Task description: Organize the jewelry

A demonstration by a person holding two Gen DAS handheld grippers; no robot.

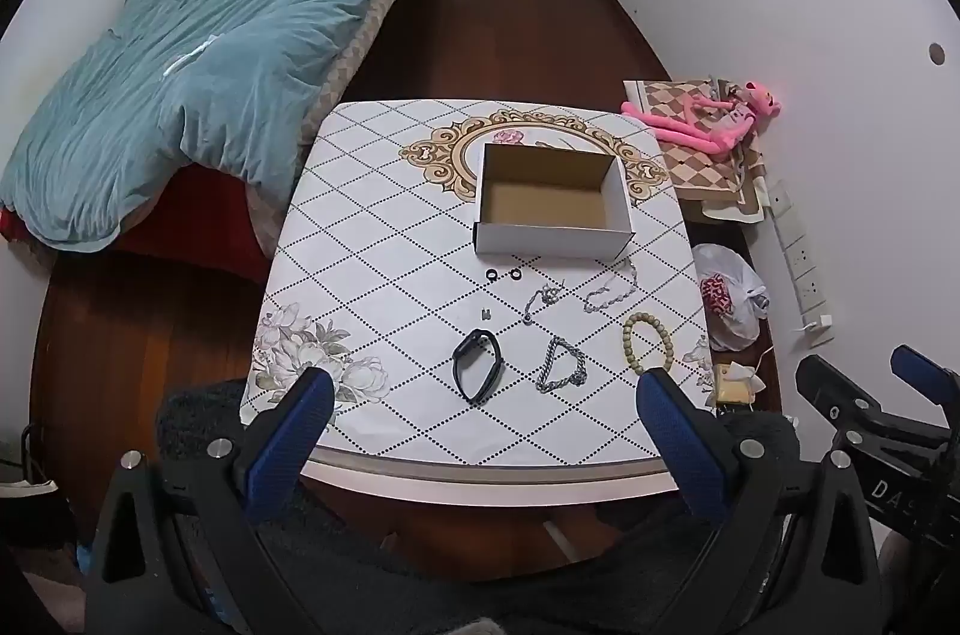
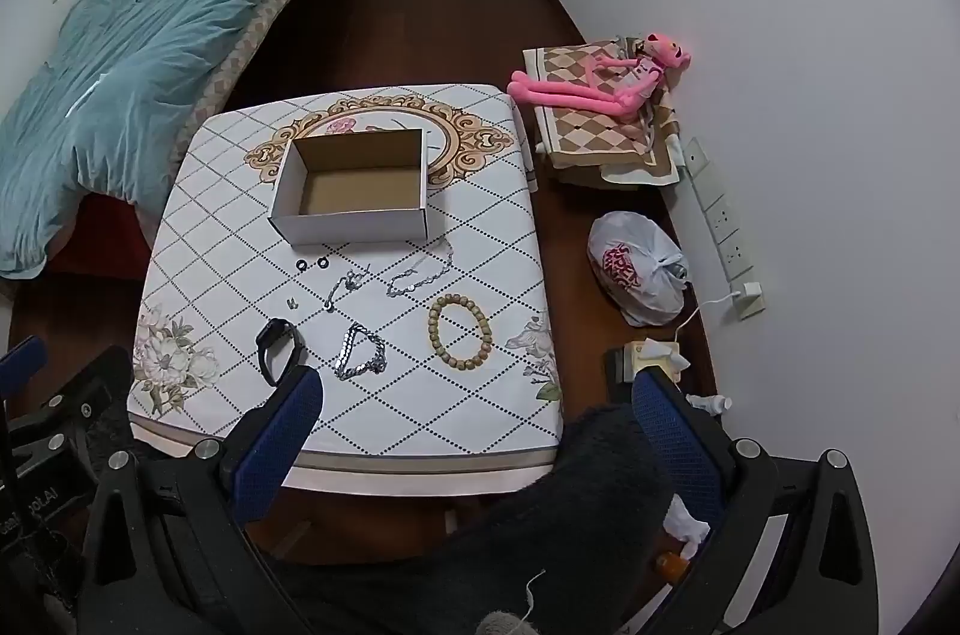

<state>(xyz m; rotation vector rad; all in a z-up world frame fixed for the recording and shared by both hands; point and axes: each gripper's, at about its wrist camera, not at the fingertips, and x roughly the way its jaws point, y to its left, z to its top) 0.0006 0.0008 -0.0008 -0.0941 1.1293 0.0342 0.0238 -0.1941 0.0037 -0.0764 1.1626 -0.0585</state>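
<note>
An empty cardboard box [image 1: 498, 239] [image 2: 348, 228] stands open-topped at the far middle of a small table [image 1: 390, 239] [image 2: 198, 227]. In front of it lie two black rings [image 1: 503, 273] [image 2: 311, 264], a tiny metal piece [image 1: 486, 314], two thin silver chains [image 1: 543, 300] [image 1: 609, 290], a heavy silver chain [image 1: 561, 366] [image 2: 360, 353], a black watch band [image 1: 477, 364] [image 2: 277, 344] and a wooden bead bracelet [image 1: 645, 344] [image 2: 460, 331]. My left gripper [image 1: 486, 431] hovers open above the table's near edge. My right gripper [image 2: 480, 431] is open too, high over the near right corner. Neither holds anything.
A bed with a teal duvet [image 1: 198, 77] stands left of the table. On the right are a checked cushion with a pink plush toy [image 2: 606, 86], a tied plastic bag [image 2: 639, 269], a wall power strip [image 2: 723, 227] and a tissue box [image 2: 651, 356] on the dark wood floor.
</note>
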